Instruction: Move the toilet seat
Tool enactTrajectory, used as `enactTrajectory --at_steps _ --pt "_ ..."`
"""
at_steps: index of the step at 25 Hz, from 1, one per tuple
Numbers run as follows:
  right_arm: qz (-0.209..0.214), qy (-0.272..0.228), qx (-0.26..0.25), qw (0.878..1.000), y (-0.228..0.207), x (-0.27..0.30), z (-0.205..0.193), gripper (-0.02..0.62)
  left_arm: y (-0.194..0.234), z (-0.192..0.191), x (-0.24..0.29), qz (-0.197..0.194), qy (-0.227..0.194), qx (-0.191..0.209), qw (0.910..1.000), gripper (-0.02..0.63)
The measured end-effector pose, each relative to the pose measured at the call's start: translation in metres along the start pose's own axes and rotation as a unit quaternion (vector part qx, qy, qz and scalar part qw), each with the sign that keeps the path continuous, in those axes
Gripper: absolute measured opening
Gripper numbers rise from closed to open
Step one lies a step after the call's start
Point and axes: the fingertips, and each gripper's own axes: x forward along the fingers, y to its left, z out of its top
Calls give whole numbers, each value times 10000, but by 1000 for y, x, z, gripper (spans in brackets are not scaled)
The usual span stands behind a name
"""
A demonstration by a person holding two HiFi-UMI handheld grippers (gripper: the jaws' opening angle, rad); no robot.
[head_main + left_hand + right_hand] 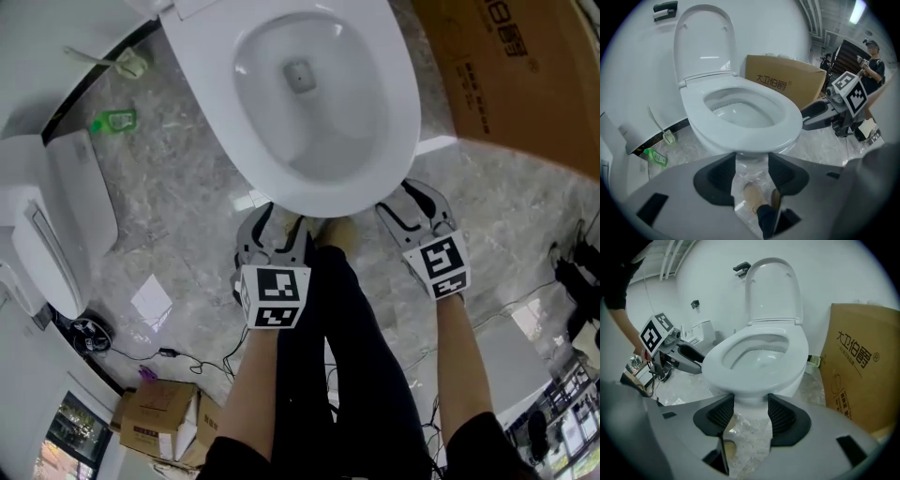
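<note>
The left gripper (278, 231) and right gripper (412, 208) are held, jaws spread and empty, before the lowered toilet seat (398, 89), flanked by a cardboard box (511, 70) and green bottle (114, 120).

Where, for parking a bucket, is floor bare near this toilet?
Bare floor between toilet and white unit, below the green bottle; also right of the toilet, beside the cardboard box. Crowded: cables and small boxes lower left.

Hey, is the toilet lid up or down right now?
Up. The toilet lid stands upright behind the bowl, while the seat lies flat on the bowl.
</note>
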Motion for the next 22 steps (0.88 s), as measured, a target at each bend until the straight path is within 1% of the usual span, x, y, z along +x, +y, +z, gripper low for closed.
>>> enactTrajectory --at_steps 3,9,16,19,22 --pt "-104 -14 95 9999 -2 -4 3 225 -2 4 -1 52 5 -40 10000 219" --pt "-146 -232 349 9990 6 -20 18 206 0 14 -19 -132 -175 -74 9997 219" --pt "-77 -545 545 9970 13 -41 45 195 5 35 -47 -194 -369 -184 9990 219" --pt "32 -636 670 9957 19 -59 52 195 -1 41 -64 -336 -349 -236 9985 221" --pt "72 -777 631 9949 14 -63 66 195 4 53 -68 -356 -442 -268 9980 221"
